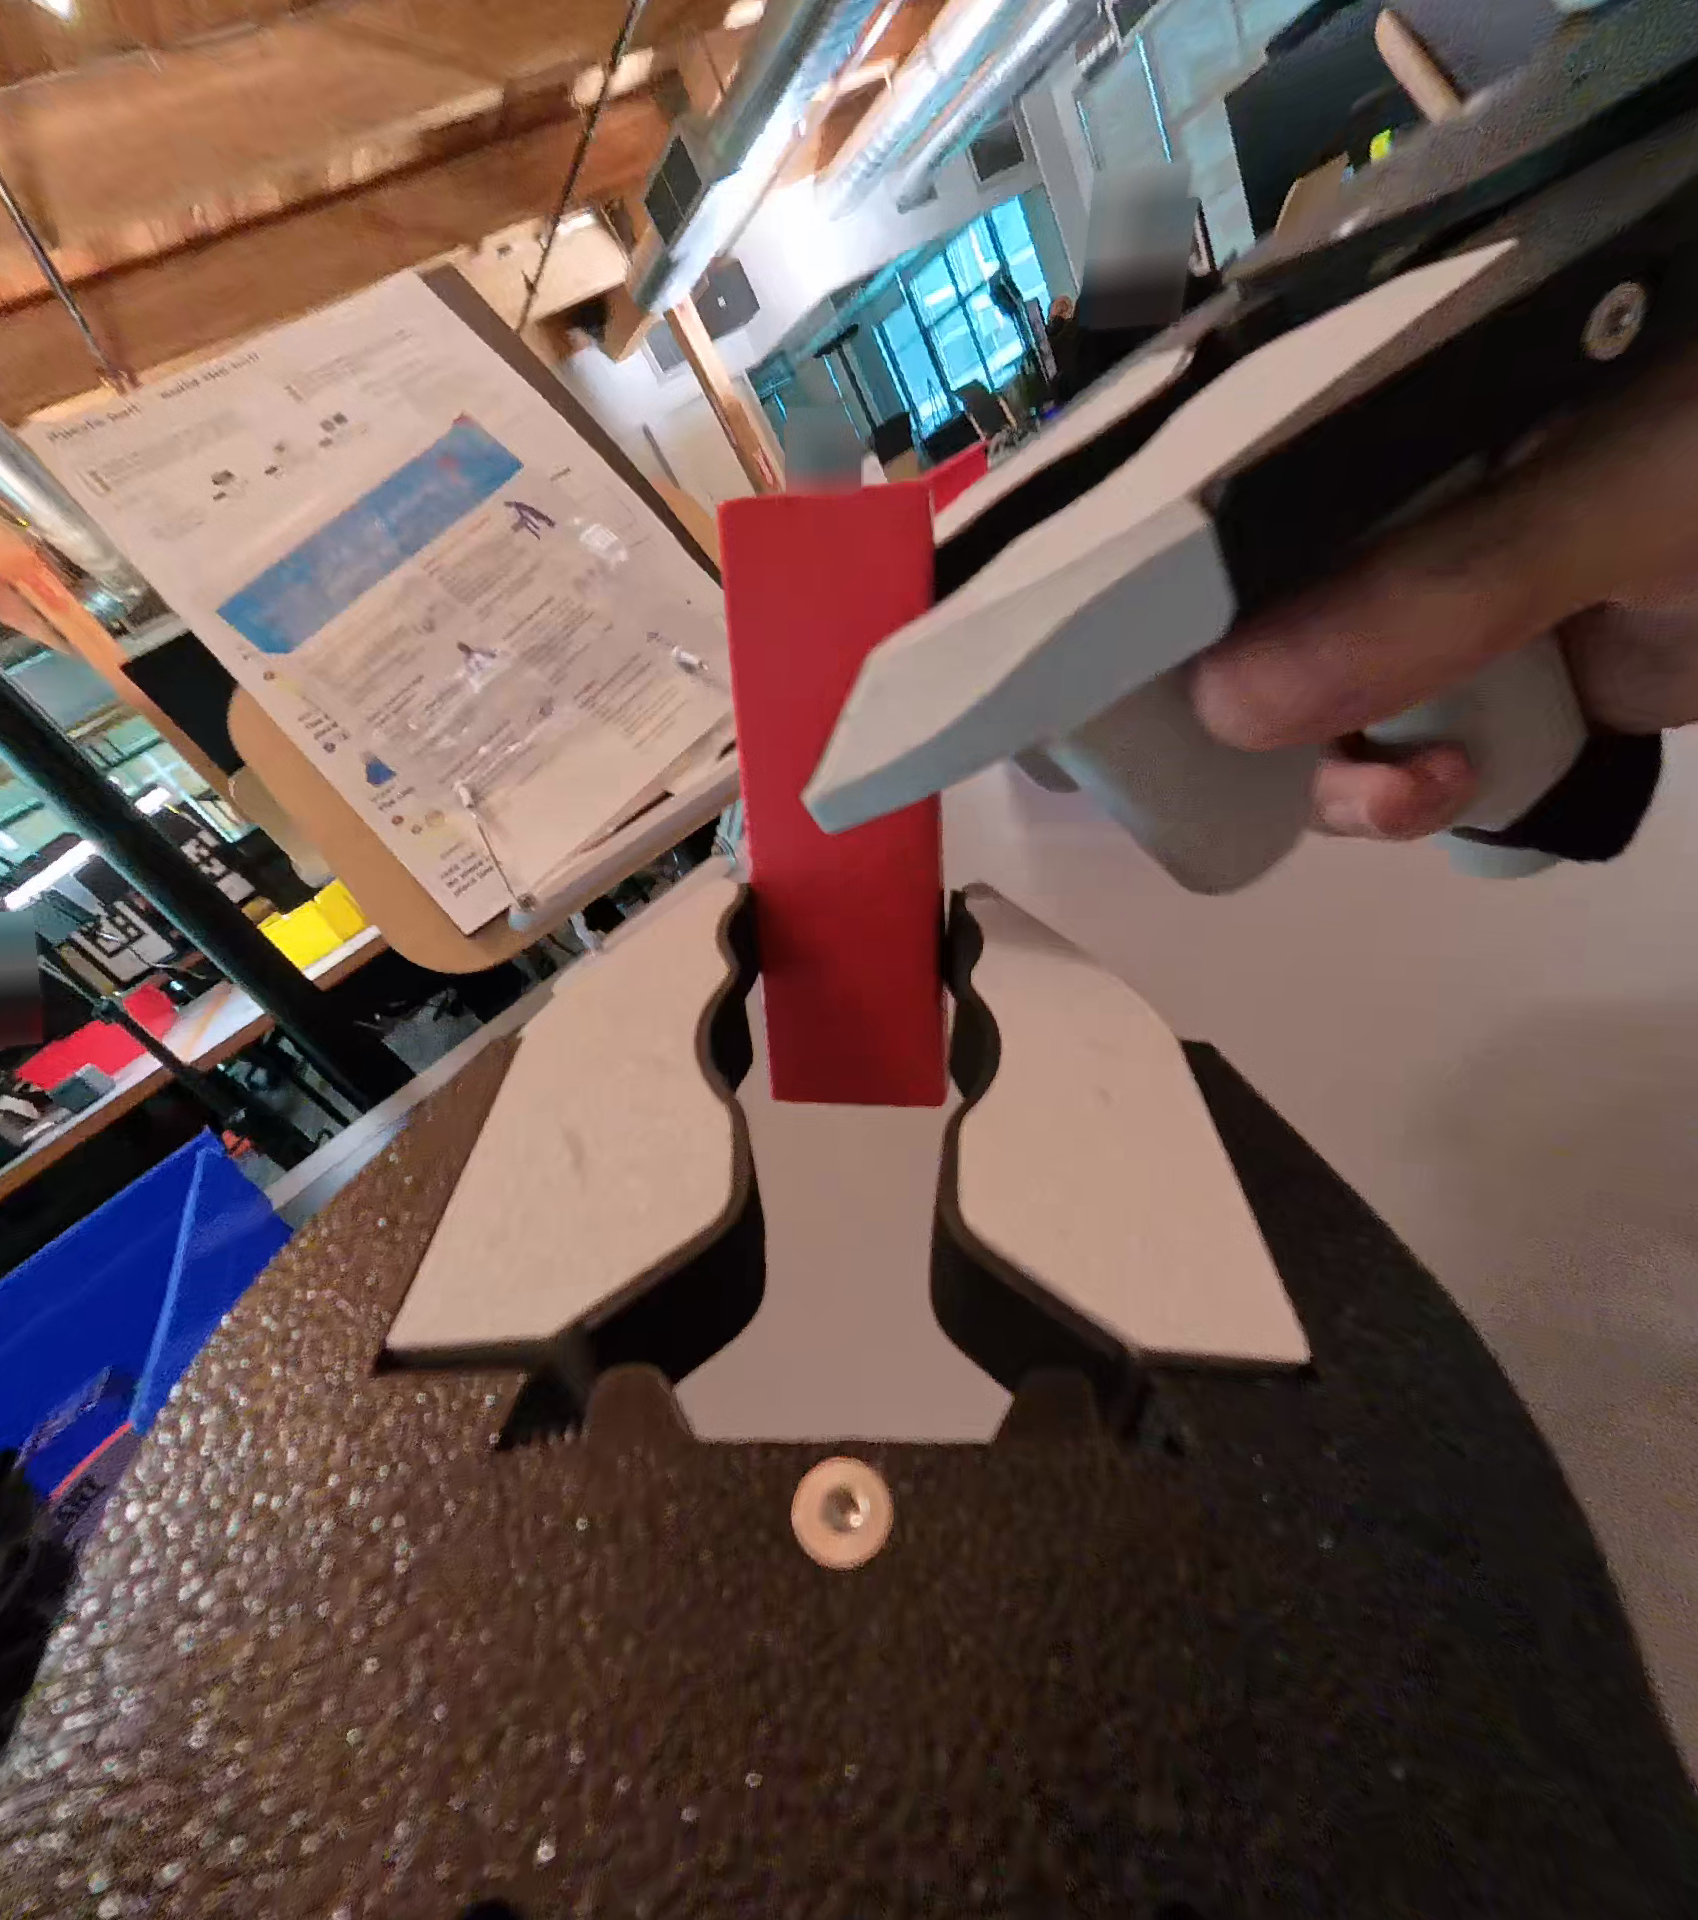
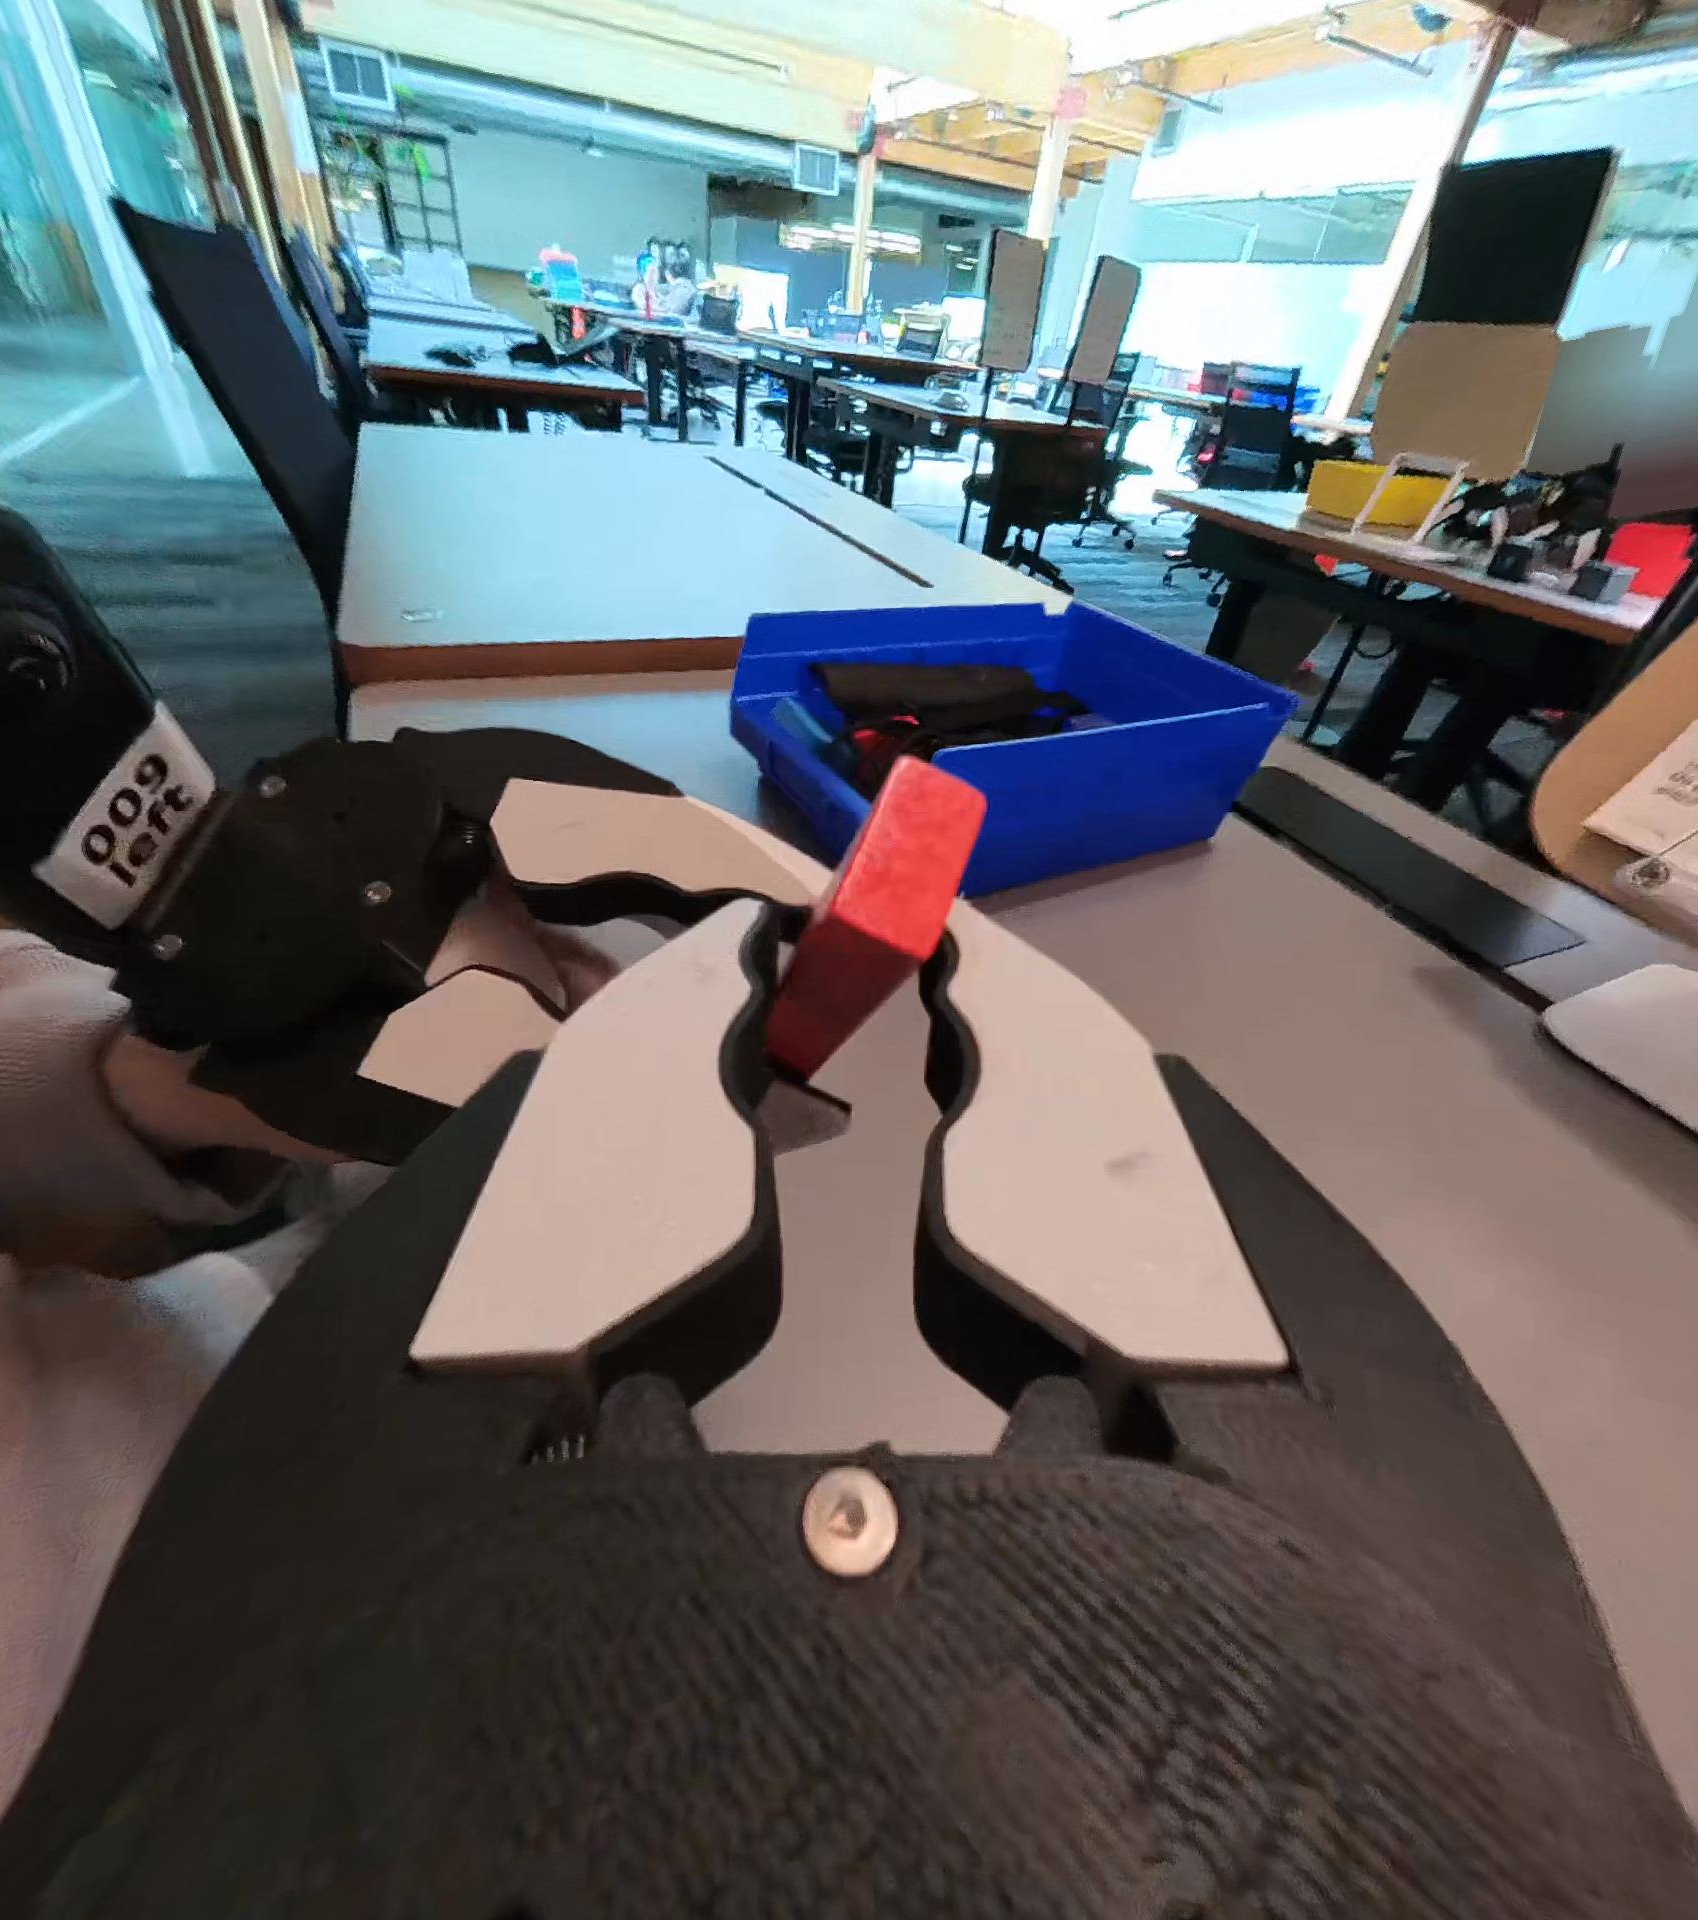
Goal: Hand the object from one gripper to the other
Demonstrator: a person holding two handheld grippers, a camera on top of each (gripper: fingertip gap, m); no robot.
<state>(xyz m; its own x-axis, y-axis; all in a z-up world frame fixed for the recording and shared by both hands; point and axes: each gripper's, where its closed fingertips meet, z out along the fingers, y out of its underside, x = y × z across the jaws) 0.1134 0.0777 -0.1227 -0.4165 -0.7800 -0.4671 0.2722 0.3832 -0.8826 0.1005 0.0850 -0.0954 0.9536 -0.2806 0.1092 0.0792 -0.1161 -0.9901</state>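
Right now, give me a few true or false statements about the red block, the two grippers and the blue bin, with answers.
1. The red block sits between the left gripper's fingers. True.
2. The red block lies flat on the table. False: it is held up off the table.
3. The right gripper's fingers also flank the red block. True.
4. The blue bin is empty. False: dark items lie inside it.
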